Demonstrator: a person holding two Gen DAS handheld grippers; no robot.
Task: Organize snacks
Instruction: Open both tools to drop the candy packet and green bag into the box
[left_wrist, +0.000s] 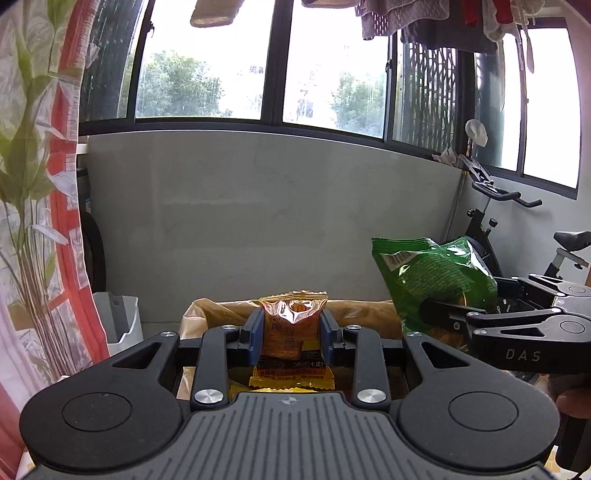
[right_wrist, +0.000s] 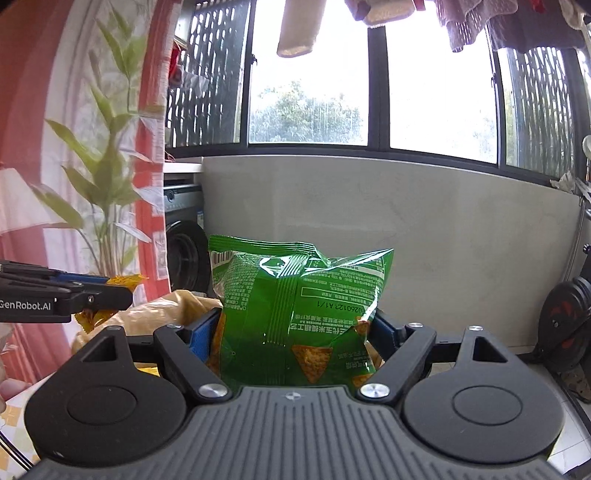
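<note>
Snacks fill both views. From the left wrist camera we see the left gripper (left_wrist: 291, 334) with its jaws narrow, pressed on a small orange snack packet (left_wrist: 291, 323) held upright at lower centre of the frame. Below it lies a yellow packet (left_wrist: 291, 378), inside what looks like a tan bag (left_wrist: 207, 317); we cannot tell whether the two packets touch. At right of the frame the right gripper (left_wrist: 447, 317) clamps a green chip bag (left_wrist: 432, 280). Behind stand a grey wall (left_wrist: 258, 206), windows (left_wrist: 332, 66) and an exercise bike (left_wrist: 517, 229).

From the right wrist camera we see the right gripper (right_wrist: 295, 332) with jaws wide, closed on the green chip bag (right_wrist: 295, 295), upright at centre frame. At left edge the left gripper (right_wrist: 110, 295) holds the orange packet (right_wrist: 125, 281). A leaf-print curtain (right_wrist: 92, 147) hangs at left.
</note>
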